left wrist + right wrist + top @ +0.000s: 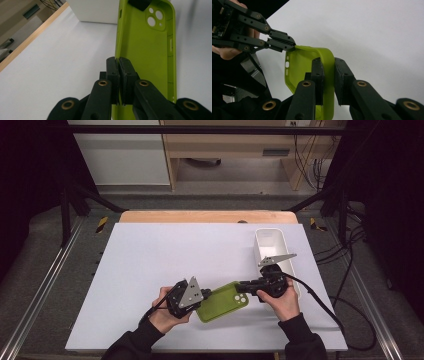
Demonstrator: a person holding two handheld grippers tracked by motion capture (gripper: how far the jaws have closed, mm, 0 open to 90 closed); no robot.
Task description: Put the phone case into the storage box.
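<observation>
Currently a lime-green phone case (pixel 223 301) is hanging just above the white table (pixel 150 265), stretched between both tools. Left gripper (pixel 119 75) is pinching its side wall; right gripper (pixel 327 80) is clenching the rim at the camera-cutout end. It looks light, thin and bendy, so gripping the rim seems wisest.

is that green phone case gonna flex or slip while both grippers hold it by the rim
The green phone case is an empty thin shell, so it is probably light and likely bends somewhat. The left gripper and right gripper each pinch only a narrow wall, so twisting could perhaps slip it loose.
</observation>
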